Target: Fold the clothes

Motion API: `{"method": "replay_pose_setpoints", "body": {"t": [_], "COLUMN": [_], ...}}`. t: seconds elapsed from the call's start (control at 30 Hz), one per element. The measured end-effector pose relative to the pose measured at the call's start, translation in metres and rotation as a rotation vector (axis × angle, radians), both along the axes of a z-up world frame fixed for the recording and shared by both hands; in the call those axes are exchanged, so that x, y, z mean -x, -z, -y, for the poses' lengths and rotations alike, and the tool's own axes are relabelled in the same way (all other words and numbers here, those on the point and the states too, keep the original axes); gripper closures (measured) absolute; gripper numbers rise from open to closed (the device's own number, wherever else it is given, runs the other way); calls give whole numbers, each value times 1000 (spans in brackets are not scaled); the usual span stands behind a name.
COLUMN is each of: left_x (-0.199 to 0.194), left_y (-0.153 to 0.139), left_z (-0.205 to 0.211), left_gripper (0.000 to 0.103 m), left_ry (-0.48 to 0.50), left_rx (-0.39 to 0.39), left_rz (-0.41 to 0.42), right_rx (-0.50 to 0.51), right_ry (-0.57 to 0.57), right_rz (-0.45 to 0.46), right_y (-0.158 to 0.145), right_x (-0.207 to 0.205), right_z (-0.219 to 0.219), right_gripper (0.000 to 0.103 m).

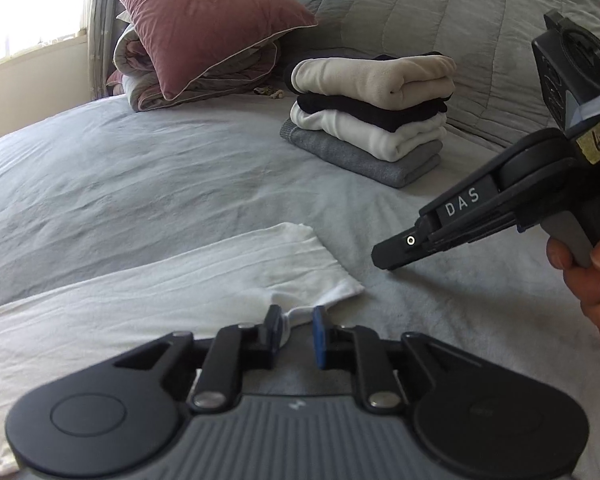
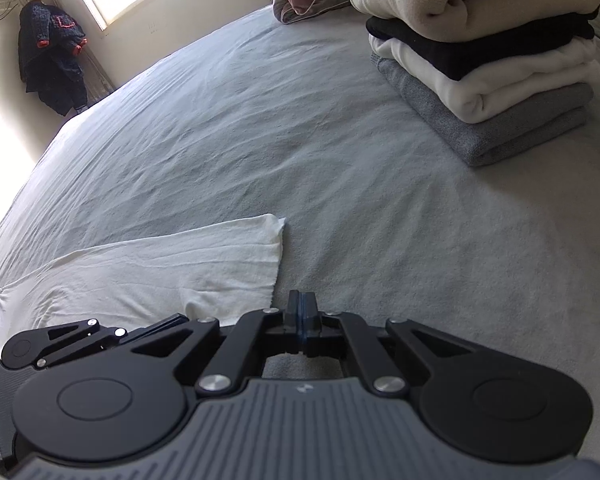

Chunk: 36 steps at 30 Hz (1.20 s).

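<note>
lying flat on grey bedsheet (image 1: 140,184), wrinkled white garment (image 1: 180,280).

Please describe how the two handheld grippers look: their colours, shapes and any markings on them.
Both are black, with round discs on each side of a ribbed grey body and silver pivot pins. The left gripper and right gripper have blue finger pads. The right one carries white letters "DAS" and a yellow handwritten label.

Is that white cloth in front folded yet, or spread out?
Spread out: the white cloth lies flat in a long strip on the grey bedsheet.
</note>
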State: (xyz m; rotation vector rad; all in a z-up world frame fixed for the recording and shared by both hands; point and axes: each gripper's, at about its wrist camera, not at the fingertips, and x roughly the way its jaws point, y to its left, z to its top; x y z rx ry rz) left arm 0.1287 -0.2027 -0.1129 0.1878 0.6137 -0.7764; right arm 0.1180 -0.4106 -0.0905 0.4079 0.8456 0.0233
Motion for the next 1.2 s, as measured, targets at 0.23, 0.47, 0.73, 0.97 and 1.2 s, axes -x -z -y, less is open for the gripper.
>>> {"method": "replay_pose_setpoints", "body": {"t": [0.23, 0.47, 0.73, 0.97, 1.2], "left_x": [14, 14, 15, 15, 14], "left_y": [-11, -22, -11, 4, 5], "left_z": [-24, -105, -157, -127, -78], "left_gripper": [53, 47, 45, 45, 63], "left_ry": [-13, -192, -264, -244, -169], "left_rx": [40, 16, -91, -127, -127], "left_rz": [-9, 31, 74, 91, 74], "right_rx": [-17, 32, 41, 189, 199], "right_ry": [-21, -97, -87, -155, -108], "right_rz": [43, 56, 3, 23, 47], "right_y": [-11, -15, -5, 5, -1], "right_x": [7, 8, 4, 0, -1], "right_z": [-4, -27, -36, -58, -46], "right_gripper": [87, 72, 63, 88, 100]}}
